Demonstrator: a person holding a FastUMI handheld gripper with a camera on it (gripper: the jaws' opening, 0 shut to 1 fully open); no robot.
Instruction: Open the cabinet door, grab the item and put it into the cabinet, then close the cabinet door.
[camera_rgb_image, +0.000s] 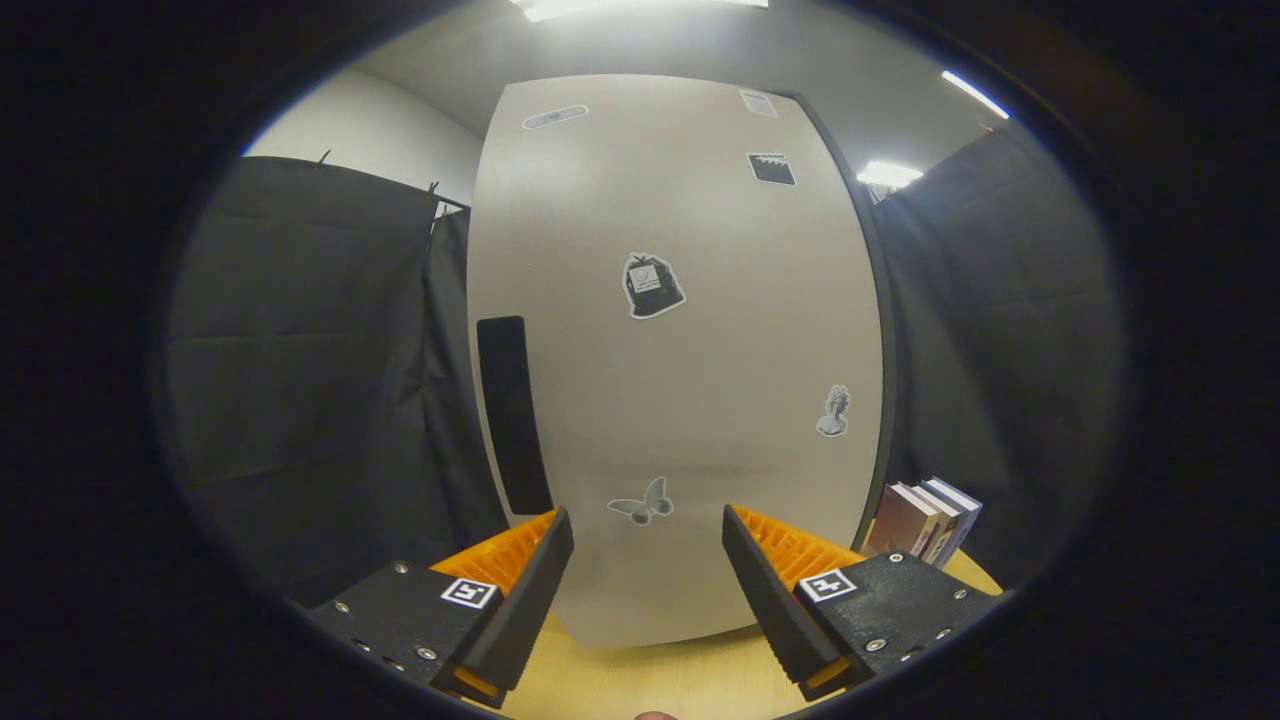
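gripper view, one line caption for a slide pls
Open gripper faces the closed cabinet door, its black handle beyond the left finger, books beside it.

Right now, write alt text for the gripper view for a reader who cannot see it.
An open gripper faces a closed beige cabinet door with a black handle just beyond its left finger. Stickers dot the door; books stand on the wooden table beside the cabinet.

1. One cabinet door (680, 380), shut, with one dark handle (513, 415).
2. Six stickers on the door.
3. Three books (925, 520) right of the door.
4. One tool (648, 560), fingers apart, gripping nothing.
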